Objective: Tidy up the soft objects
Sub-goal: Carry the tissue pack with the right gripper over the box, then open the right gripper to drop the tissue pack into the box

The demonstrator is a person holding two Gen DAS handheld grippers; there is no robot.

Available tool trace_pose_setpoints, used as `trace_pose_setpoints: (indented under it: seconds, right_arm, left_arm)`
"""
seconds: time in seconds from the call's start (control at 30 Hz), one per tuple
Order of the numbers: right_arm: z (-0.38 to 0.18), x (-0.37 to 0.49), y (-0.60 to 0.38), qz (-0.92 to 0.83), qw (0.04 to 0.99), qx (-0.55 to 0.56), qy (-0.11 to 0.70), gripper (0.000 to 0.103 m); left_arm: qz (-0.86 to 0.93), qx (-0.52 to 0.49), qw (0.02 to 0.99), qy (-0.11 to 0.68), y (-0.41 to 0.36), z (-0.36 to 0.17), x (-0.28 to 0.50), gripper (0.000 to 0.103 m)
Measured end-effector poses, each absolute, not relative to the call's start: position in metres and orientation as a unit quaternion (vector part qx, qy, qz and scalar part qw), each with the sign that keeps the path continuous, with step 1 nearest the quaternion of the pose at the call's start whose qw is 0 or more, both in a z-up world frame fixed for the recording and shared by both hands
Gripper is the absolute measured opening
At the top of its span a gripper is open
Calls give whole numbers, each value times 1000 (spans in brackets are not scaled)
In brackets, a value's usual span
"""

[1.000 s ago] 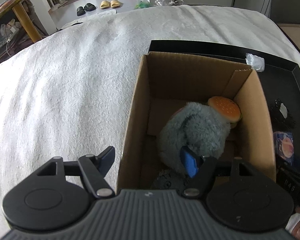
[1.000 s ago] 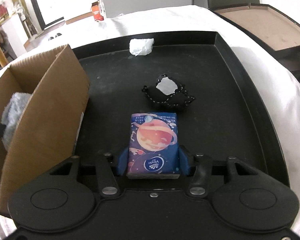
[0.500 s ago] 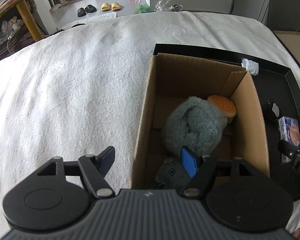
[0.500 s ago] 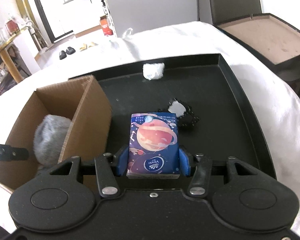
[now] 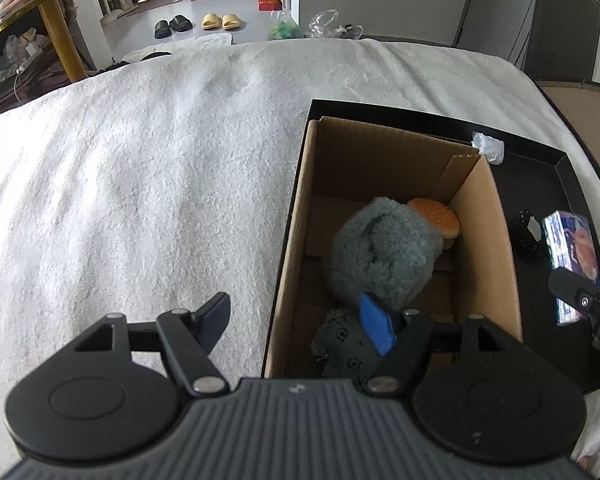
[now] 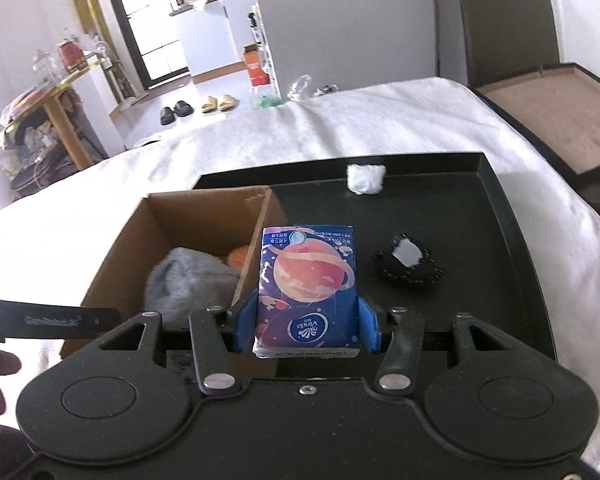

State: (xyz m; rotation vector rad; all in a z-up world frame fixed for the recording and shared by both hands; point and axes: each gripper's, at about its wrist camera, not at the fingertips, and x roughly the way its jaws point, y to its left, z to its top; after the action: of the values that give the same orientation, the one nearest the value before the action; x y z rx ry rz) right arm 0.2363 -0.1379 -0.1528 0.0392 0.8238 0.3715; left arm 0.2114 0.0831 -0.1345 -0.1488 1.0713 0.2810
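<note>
- Right hand-held gripper (image 6: 306, 330) pinches a tissue pack (image 6: 308, 290) between its blue pads, holding it clear of the black tray (image 6: 496, 208), beside the right wall of the cardboard box (image 6: 204, 216).
- Left hand-held gripper (image 5: 300, 320) has its jaws spread with nothing between them; one finger hangs over the white bed cover (image 5: 140, 168), the other over the near end of the box.
- Inside the box lie a grey plush toy (image 5: 380, 252), a burger-shaped toy (image 5: 436, 216) touching it at the far right corner, and a dark knitted item (image 5: 340, 340) at the near end.
- On the tray, well apart from each other, sit a white wad (image 6: 366, 178) by the far rim and a black pouch with a white patch (image 6: 408, 264).
- The box stands at the tray's left end.
</note>
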Motion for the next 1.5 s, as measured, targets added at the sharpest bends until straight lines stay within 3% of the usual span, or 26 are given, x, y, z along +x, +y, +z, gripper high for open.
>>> trace_pose_setpoints:
  seconds: [0.67, 0.97, 1.03, 1.23, 1.5]
  right_arm:
    - [-138, 220, -84, 210, 896, -21, 390, 50]
    - [-142, 214, -62, 213, 894, -43, 392, 50]
    - [-144, 213, -57, 216, 892, -48, 394, 50]
    - [-151, 214, -44, 215, 889, -60, 399, 50]
    - [-158, 218, -37, 207, 888, -80, 404, 51]
  left_arm:
    - [110, -101, 854, 499, 99, -143, 200, 60]
    - [104, -119, 850, 503, 109, -152, 195, 42]
    - [103, -123, 849, 504, 112, -154, 194, 30]
    - [94, -136, 848, 504, 118, -159, 193, 12]
    - [83, -150, 847, 504, 120, -160, 193, 12]
